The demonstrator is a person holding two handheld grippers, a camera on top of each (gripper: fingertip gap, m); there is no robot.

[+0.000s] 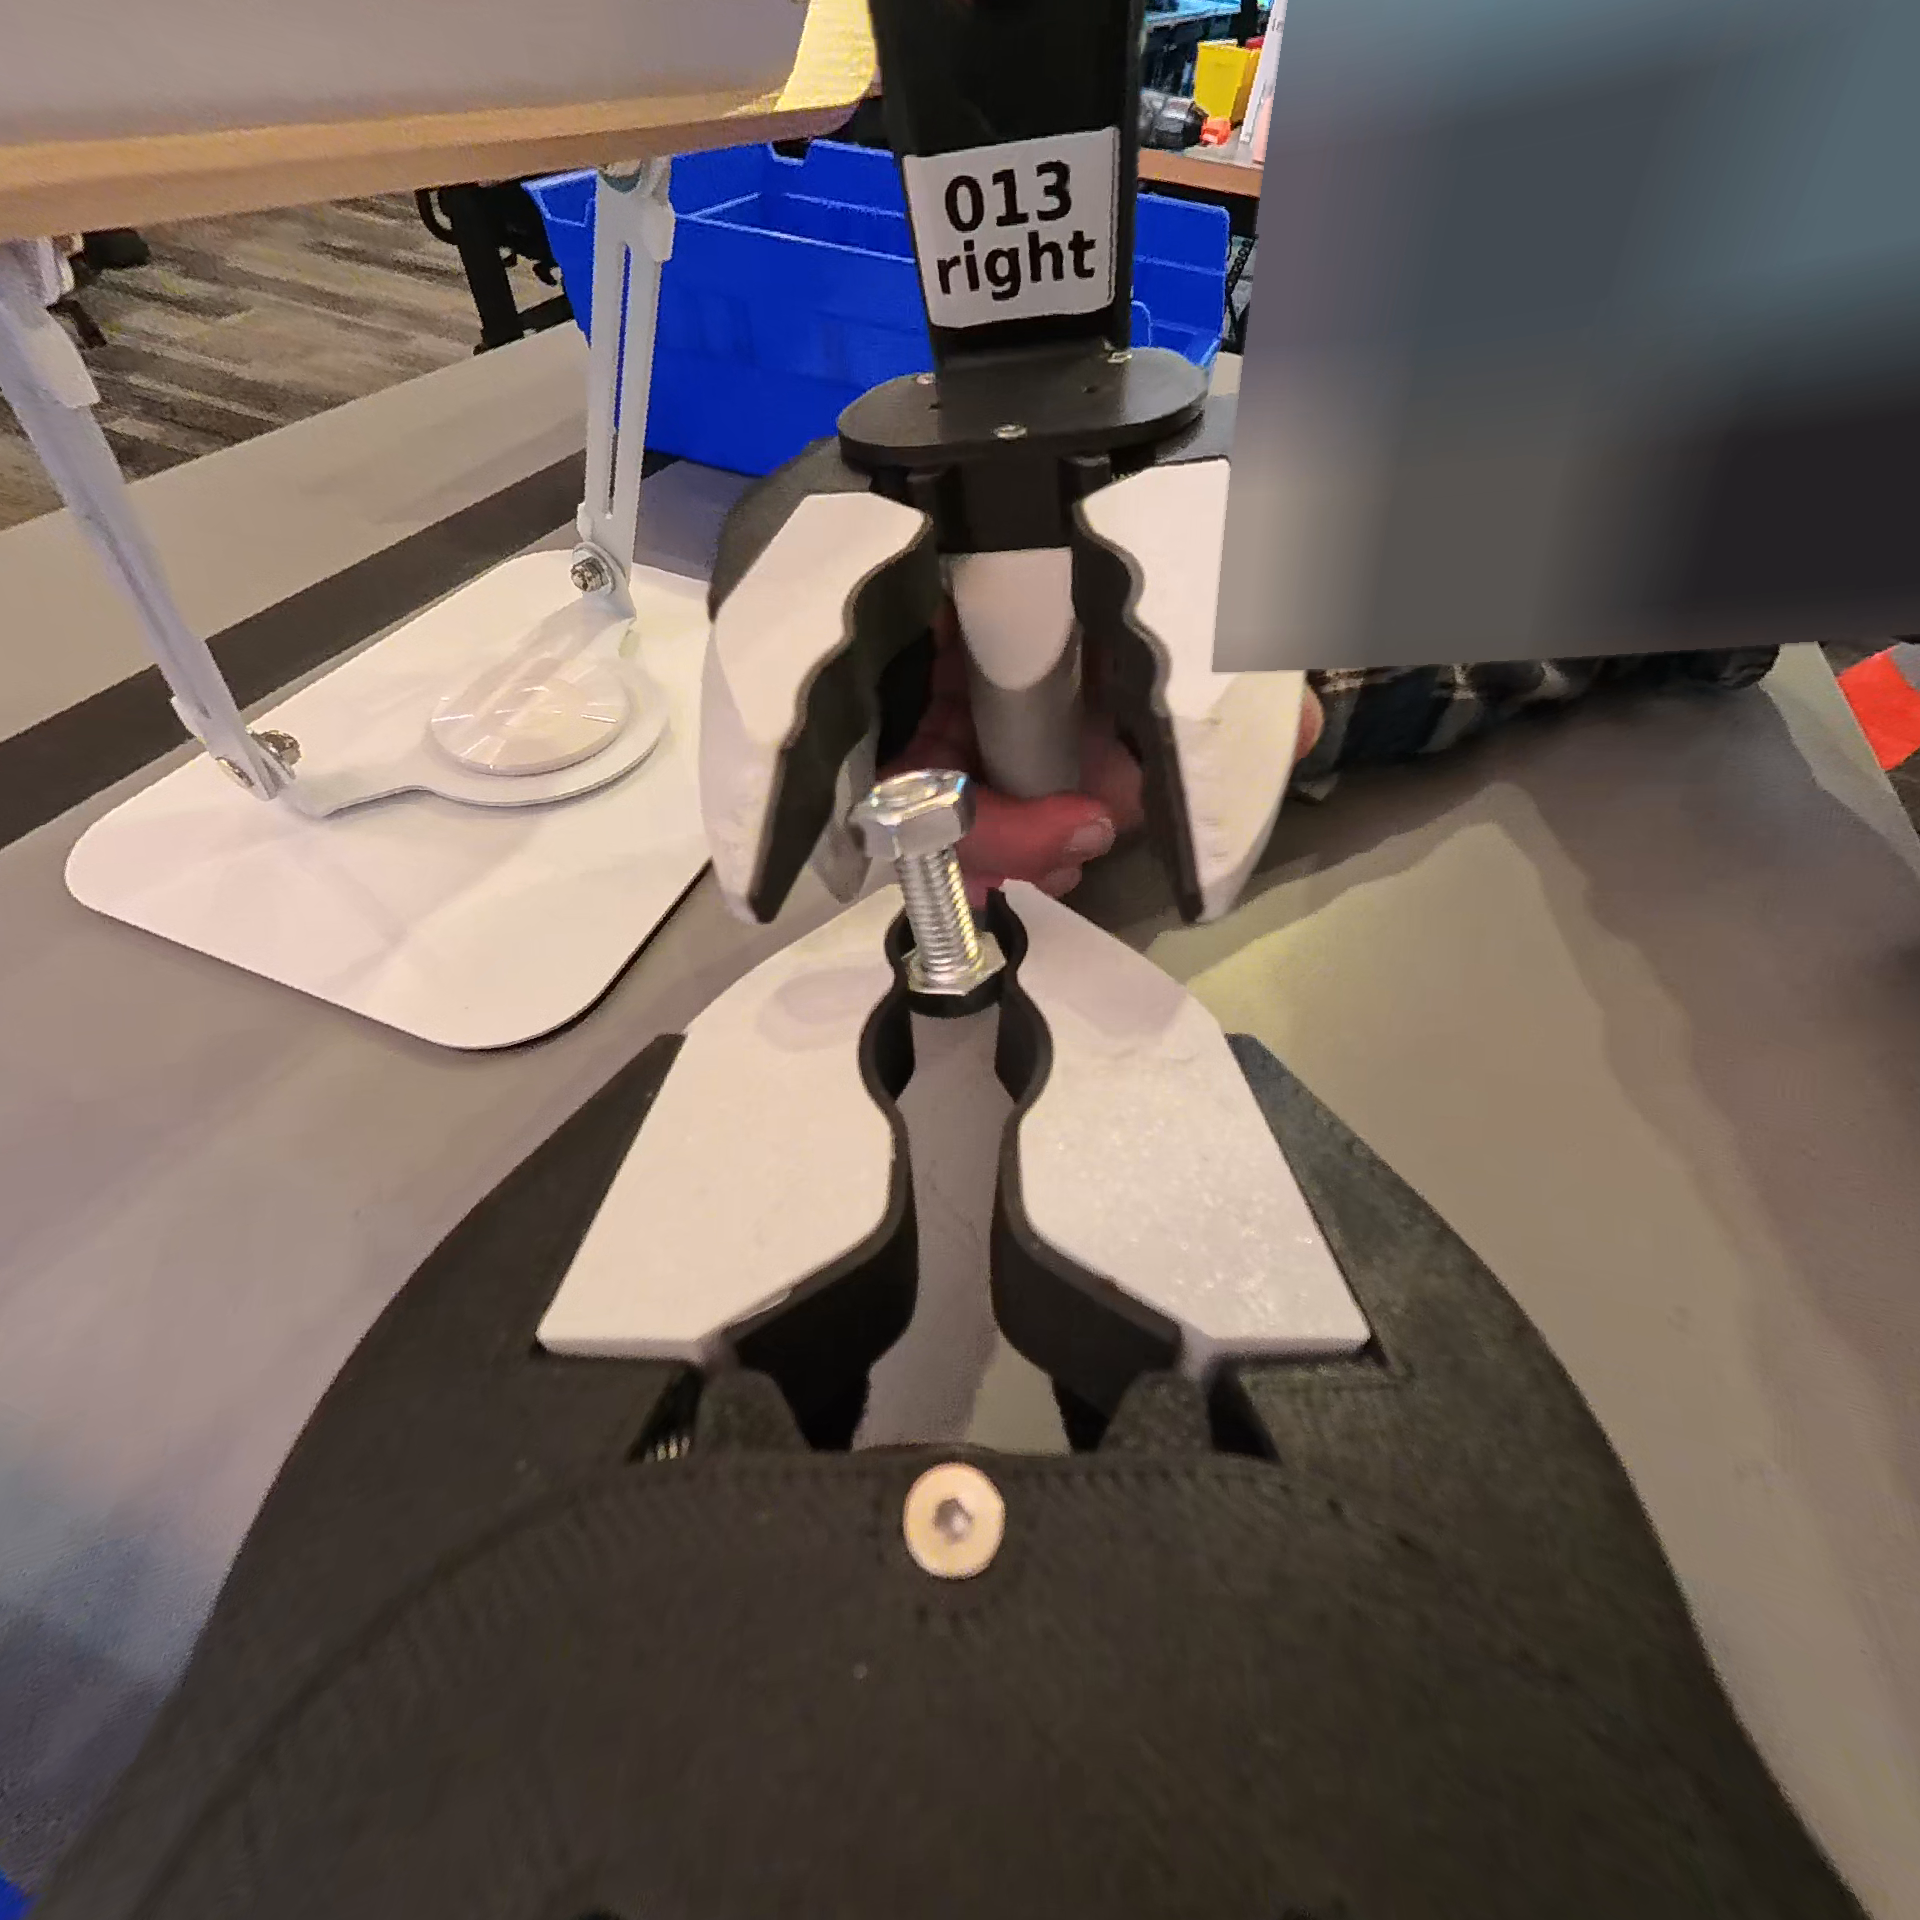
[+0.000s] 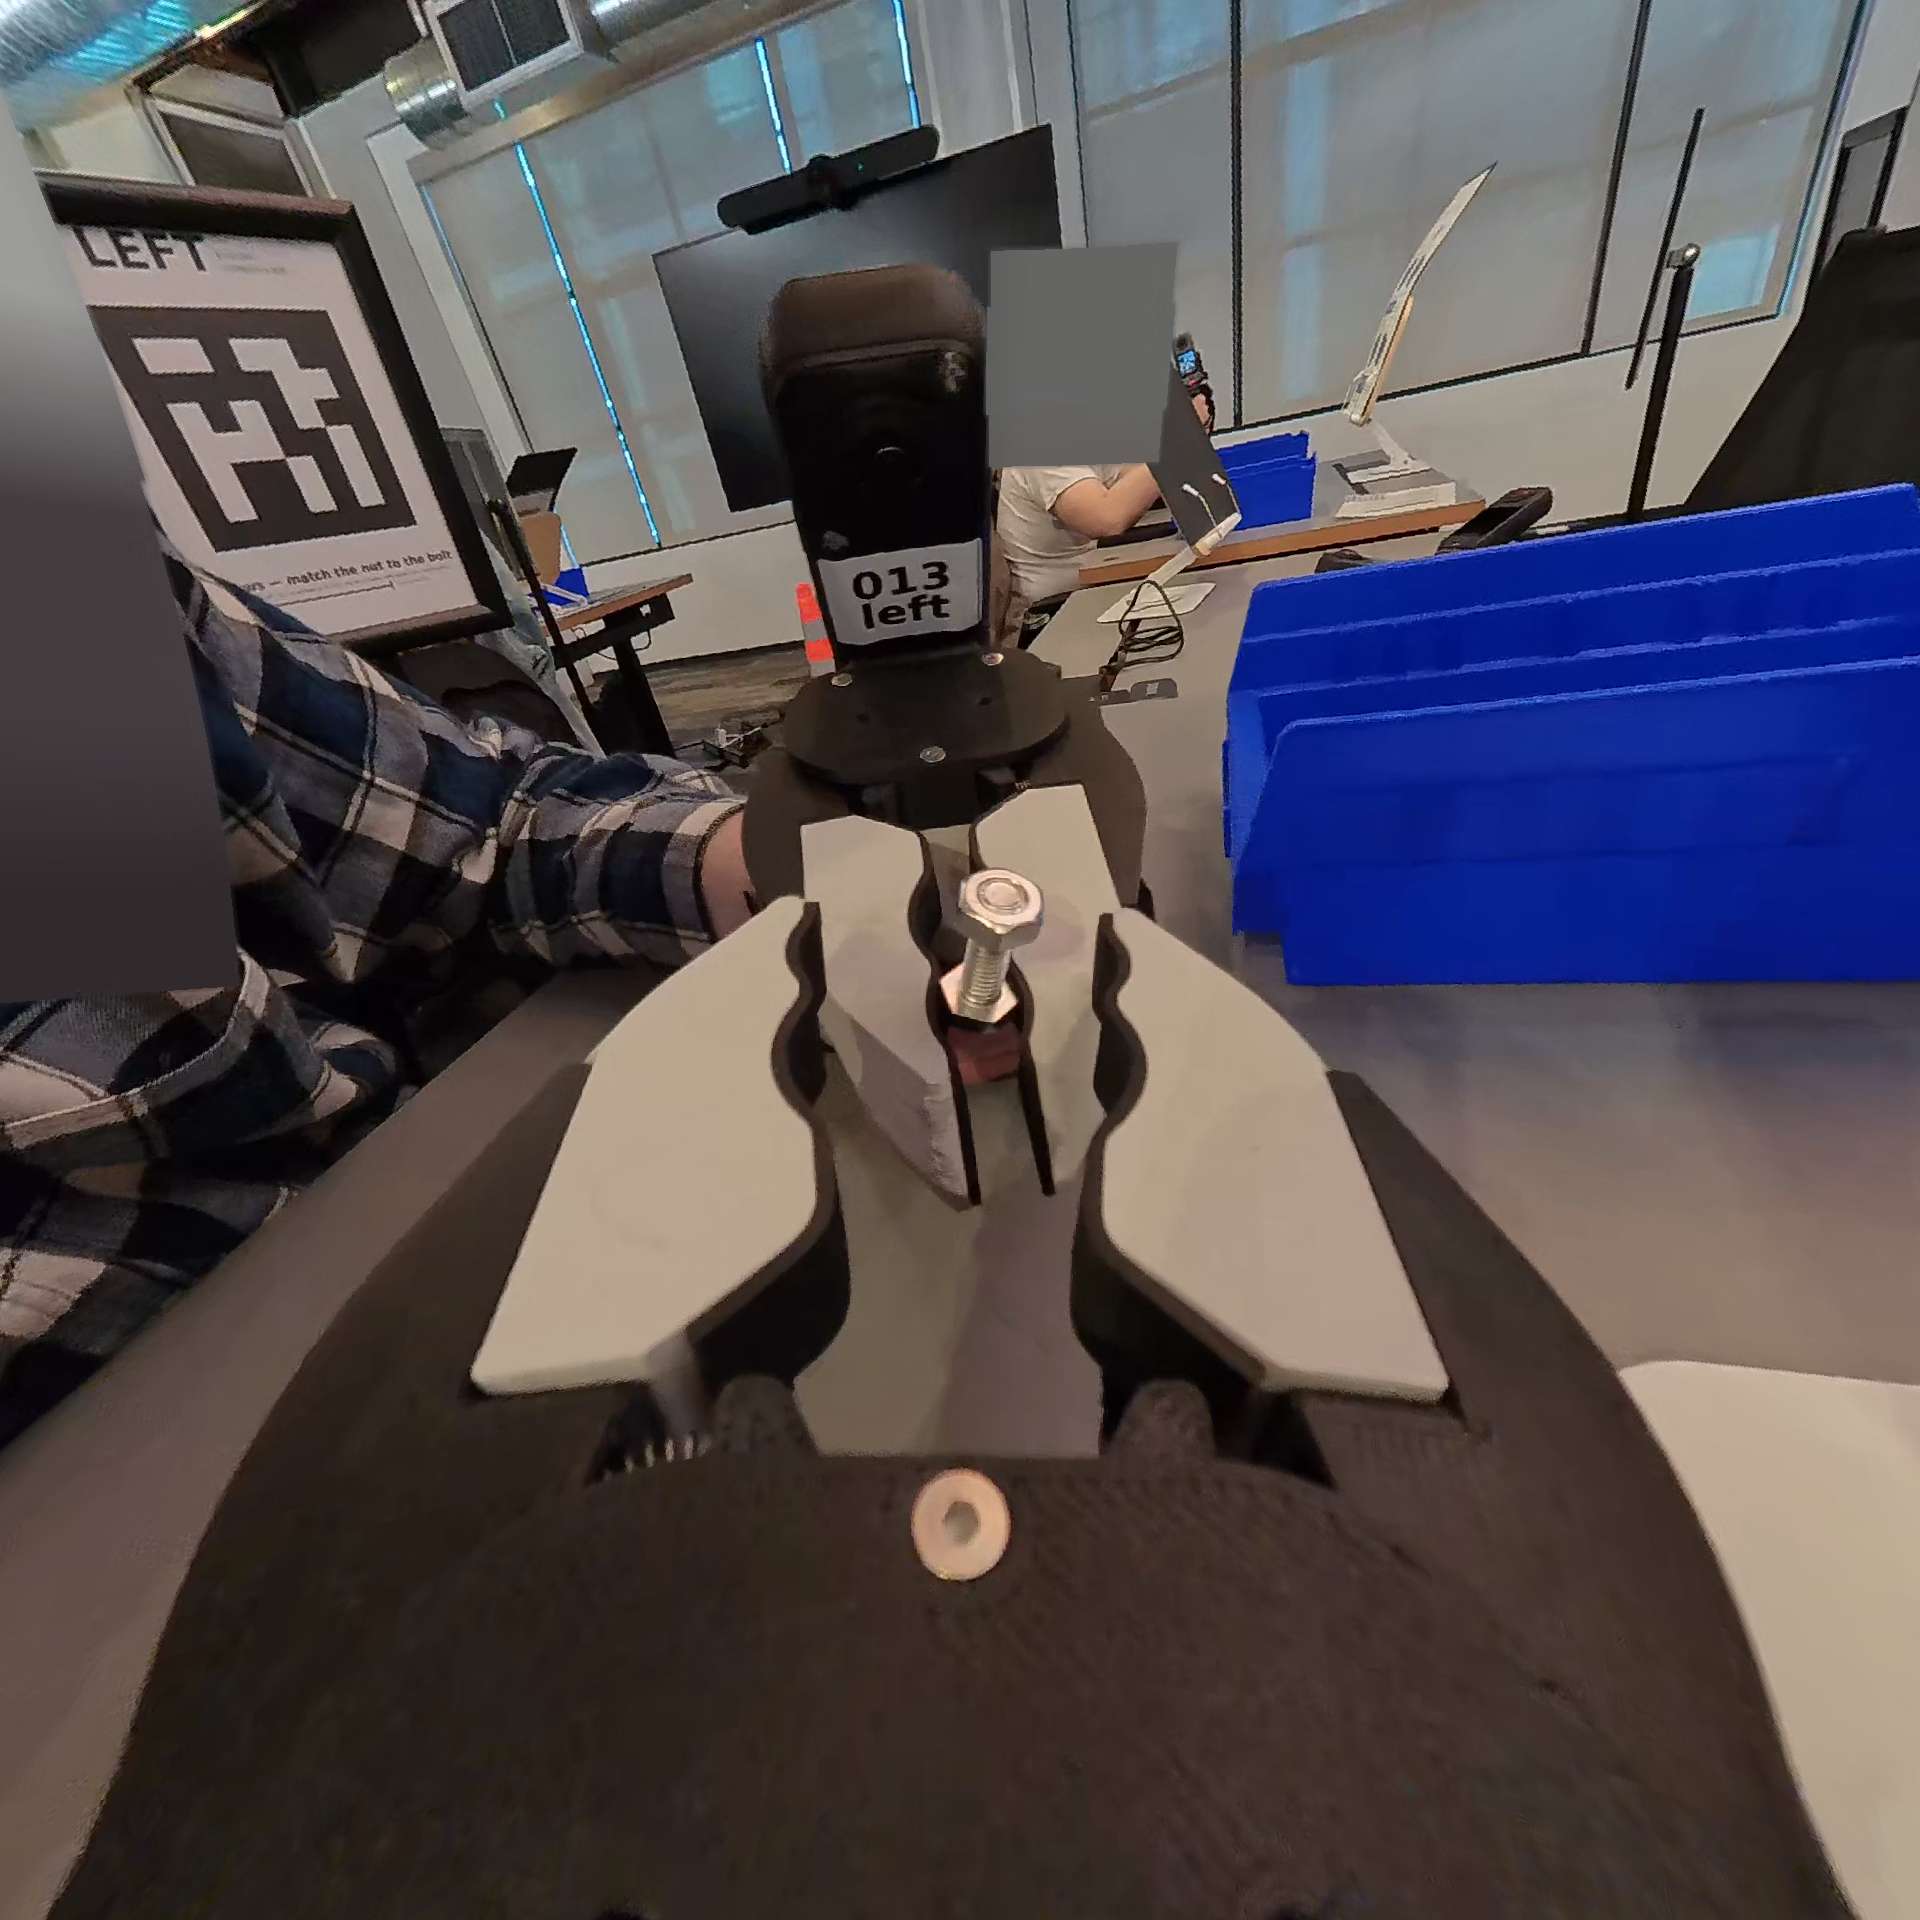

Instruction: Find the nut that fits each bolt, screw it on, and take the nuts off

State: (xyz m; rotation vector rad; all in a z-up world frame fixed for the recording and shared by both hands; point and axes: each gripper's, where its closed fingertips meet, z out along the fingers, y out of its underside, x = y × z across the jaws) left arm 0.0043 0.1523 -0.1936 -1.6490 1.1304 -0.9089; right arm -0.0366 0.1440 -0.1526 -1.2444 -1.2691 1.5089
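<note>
Your left tongs [image 1: 951,971], low in the centre of the left wrist view, are narrow and clamp the silver nut [image 1: 954,975]; the bolt [image 1: 920,842] stands up from it, above the grey counter [image 1: 1507,1039]. Your right tongs [image 2: 961,1013] stand wide around the bolt head, not pressing. I judge you are between turns: next, close on the head and rotate.

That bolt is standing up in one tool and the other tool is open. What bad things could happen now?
1. Only the left tool holds the nut low on the bolt; the right tool is open around it without touching, so a loosened grip could drop both onto the table.
2. The bolt leans slightly, so the right tool might knock its head while closing.
</note>
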